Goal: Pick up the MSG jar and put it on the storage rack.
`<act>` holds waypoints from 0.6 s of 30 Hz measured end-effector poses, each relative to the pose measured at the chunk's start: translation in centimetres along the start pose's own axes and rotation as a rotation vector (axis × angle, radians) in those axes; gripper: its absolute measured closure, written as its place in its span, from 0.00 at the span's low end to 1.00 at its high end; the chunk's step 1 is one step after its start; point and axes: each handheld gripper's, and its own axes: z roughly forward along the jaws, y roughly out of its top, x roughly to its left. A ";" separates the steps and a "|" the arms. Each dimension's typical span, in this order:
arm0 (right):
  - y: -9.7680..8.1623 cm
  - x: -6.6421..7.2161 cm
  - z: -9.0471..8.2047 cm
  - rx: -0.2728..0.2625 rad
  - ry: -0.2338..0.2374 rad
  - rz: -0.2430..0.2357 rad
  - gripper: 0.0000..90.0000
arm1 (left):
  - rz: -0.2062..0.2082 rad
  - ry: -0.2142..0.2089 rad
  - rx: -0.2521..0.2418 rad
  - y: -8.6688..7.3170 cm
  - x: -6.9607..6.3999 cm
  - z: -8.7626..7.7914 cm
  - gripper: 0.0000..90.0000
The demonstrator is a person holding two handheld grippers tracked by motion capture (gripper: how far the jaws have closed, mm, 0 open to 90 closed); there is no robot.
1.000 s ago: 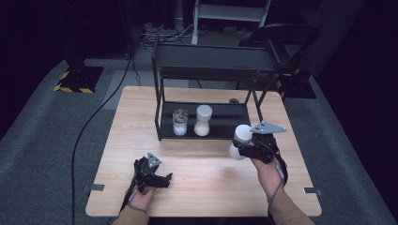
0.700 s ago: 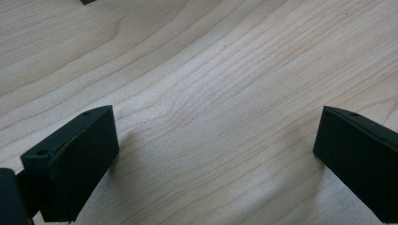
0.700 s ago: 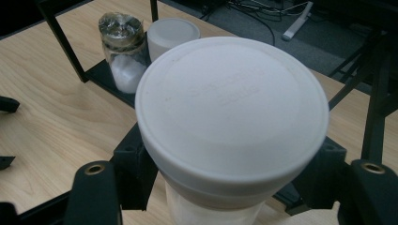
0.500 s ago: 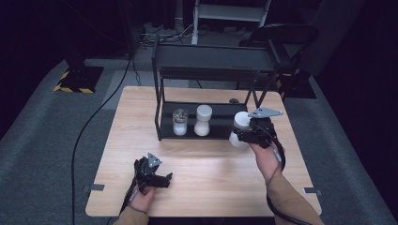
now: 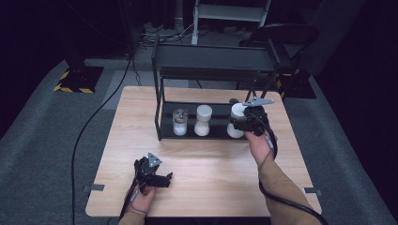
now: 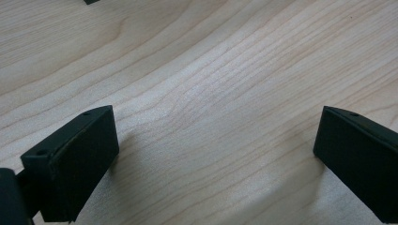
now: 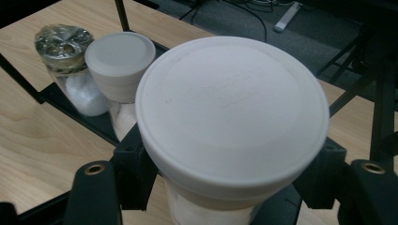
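Right hand-held gripper (image 5: 240, 123): clenched around a white-lidded jar (image 5: 237, 112) below its lid, at the right end of the black rack's (image 5: 206, 63) lower shelf (image 5: 216, 132), on the bench (image 5: 202, 164).

White-lidded jar: upright in the jaws, to the right of the two jars standing on the rack's lower shelf; from the high view it cannot be told whether its base touches the shelf.

Rack's other jars: a foil-topped jar (image 5: 179, 122) at the shelf's left and a second white-capped jar (image 5: 202, 120) just beside it, both well apart from the held jar in the high view.

Right gripper view: looks down on the held jar's broad white lid (image 7: 232, 110), with faint embossed lettering too soft to read; the jaws flank the jar under the lid's rim. Behind it the capped jar (image 7: 119, 56) and the foil-topped jar (image 7: 65, 44) stand close together on the rack's shelf; white powder shows through the foil-topped jar's clear wall, a detail the high view leaves vague.

Left hand-held gripper (image 5: 159, 178): released, jaws standing wide apart with nothing between them, lying low on the bench well in front of the rack, near the front-left corner.

Left gripper view: bare pale wood grain (image 6: 211, 117) between the two black pads (image 6: 75, 159), which the high view is too distant to show.
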 end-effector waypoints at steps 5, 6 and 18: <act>0.2 -0.3 1.5 0.008 0.001 0.006 0.37 | -0.003 0.002 0.000 0.0 -0.1 0.0 0.00; 0.2 -0.4 1.8 0.012 0.000 0.006 0.37 | -0.003 0.002 0.000 0.0 -0.1 0.0 0.00; 0.0 -1.3 5.1 0.046 -0.010 0.046 0.37 | -0.012 0.009 -0.001 0.0 -0.3 0.0 0.00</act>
